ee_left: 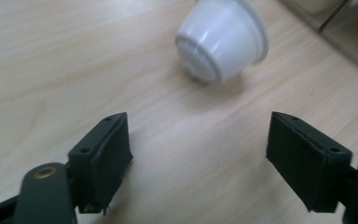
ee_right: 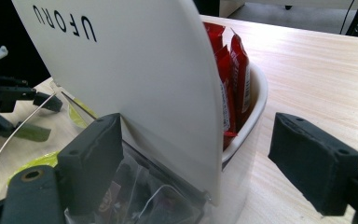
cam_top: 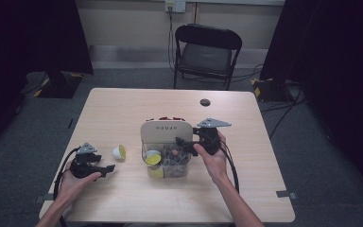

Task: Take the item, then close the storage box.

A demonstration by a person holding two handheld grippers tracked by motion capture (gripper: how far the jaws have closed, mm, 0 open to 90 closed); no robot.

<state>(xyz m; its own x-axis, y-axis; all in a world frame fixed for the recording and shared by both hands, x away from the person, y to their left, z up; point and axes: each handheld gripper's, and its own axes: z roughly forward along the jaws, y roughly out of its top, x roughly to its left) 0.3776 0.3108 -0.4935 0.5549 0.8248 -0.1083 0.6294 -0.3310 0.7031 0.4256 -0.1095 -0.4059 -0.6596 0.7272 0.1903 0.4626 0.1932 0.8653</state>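
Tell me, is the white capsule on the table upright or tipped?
Tipped: the white capsule lies on its side on the table.

A small white coffee capsule [ee_left: 221, 39] lies tipped on its side on the bare wood, just ahead of the left gripper [cam_top: 105, 169] and apart from its spread jaws, its ribbed base turned toward them. The white organizer [ee_right: 140, 88], with an upright panel lettered "UFORU", stands right in front of the right gripper [cam_top: 182, 142], between its parted jaws. Red sachets [ee_right: 230, 74] stand packed behind the panel; clear-wrapped packets [ee_right: 144, 196] and a yellow-lidded capsule [cam_top: 153, 157] fill the front compartments.
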